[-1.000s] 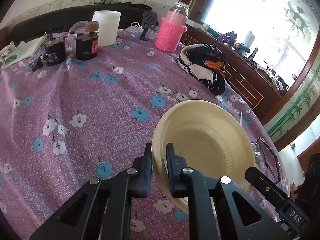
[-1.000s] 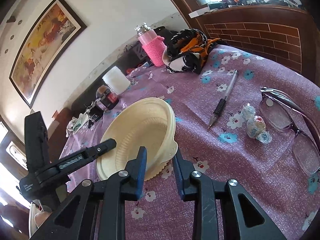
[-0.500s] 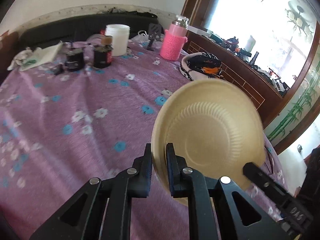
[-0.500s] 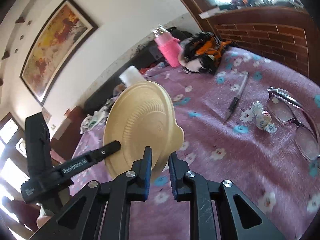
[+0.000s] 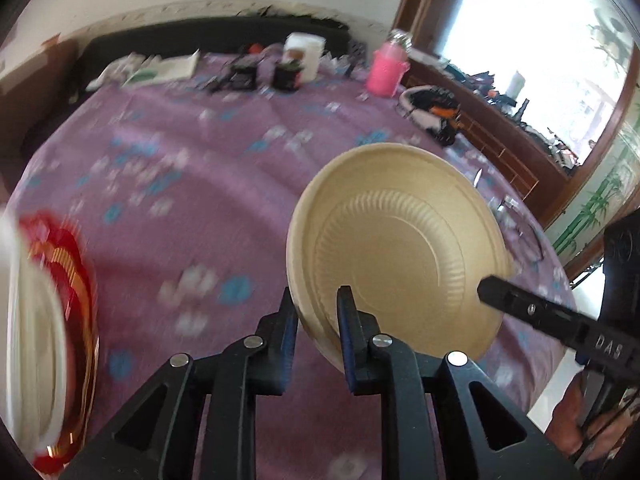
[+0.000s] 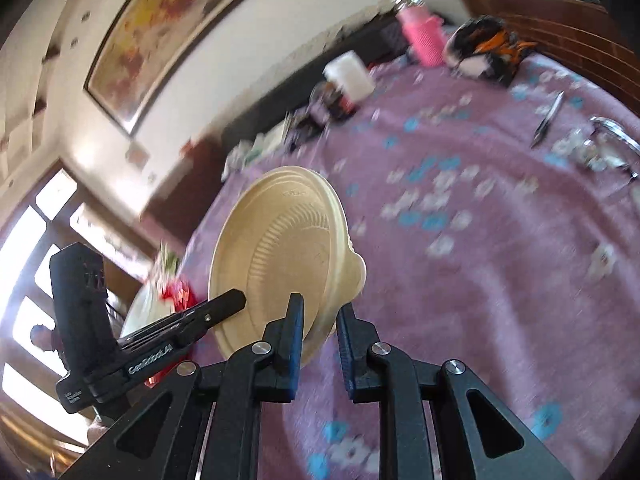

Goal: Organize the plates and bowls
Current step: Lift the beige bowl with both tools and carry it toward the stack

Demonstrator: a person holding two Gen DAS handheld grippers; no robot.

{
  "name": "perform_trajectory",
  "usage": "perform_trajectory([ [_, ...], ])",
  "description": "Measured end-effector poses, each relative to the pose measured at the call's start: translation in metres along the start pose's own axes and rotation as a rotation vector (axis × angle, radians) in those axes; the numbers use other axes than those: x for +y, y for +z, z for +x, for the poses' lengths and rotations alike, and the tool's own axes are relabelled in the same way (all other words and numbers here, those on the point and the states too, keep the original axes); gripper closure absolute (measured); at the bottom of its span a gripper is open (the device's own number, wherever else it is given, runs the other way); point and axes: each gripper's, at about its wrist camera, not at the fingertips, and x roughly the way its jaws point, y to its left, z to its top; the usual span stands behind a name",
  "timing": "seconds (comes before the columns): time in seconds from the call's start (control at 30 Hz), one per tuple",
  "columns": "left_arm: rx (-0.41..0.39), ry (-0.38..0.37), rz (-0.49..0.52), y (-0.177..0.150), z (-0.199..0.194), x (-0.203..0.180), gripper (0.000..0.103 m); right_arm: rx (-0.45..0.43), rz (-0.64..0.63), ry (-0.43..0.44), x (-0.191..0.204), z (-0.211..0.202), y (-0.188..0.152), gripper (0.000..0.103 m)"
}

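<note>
Matt, ribbed, seemingly paper bowl; cloth tablecloth.

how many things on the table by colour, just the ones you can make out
Cream: 1, the paper bowl held by both grippers
Pink: 1, the bottle
White: 1, the tub
Dark: 2, the jars
Red and white: 1, the plate stack at the left edge, too blurred to count plates
Black, white and orange: 1, the cloth bundle
Total: 7

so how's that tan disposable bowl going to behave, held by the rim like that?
Probably light: the bowl hangs tilted in the air from thin rim pinches by the left tongs and right tongs. Its thin moulded, ribbed wall looks fairly stiff, but a hard squeeze could likely buckle the rim.
</note>
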Motion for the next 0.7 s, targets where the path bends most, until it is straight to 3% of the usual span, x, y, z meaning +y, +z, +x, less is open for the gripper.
perform_trajectory([
  [0.1, -0.006, 0.018, -0.007, -0.008, -0.002, 0.008, 0.084, 0.044, -0.021, -0.009, 0.01, 0.012, -0.009, 0.084],
  [0.2, -0.026, 0.018, 0.004, -0.008, -0.005, 0.009, 0.082, 0.028, -0.032, -0.043, 0.014, 0.014, -0.009, 0.084],
  [0.33, -0.07, 0.016, 0.018, -0.008, -0.007, 0.006, 0.058, -0.001, -0.063, -0.086, 0.019, 0.007, -0.011, 0.076],
  [0.5, -0.08, 0.02, 0.04, -0.001, -0.002, 0.0, 0.054, -0.008, -0.086, -0.107, 0.02, 0.009, -0.01, 0.074],
  [0.57, -0.08, 0.026, 0.043, 0.002, 0.001, -0.001, 0.046, -0.005, -0.08, -0.116, 0.018, 0.013, -0.011, 0.074],
  [0.7, -0.089, 0.053, 0.057, 0.001, 0.006, -0.004, 0.04, -0.007, -0.069, -0.132, 0.012, 0.015, -0.012, 0.074],
])
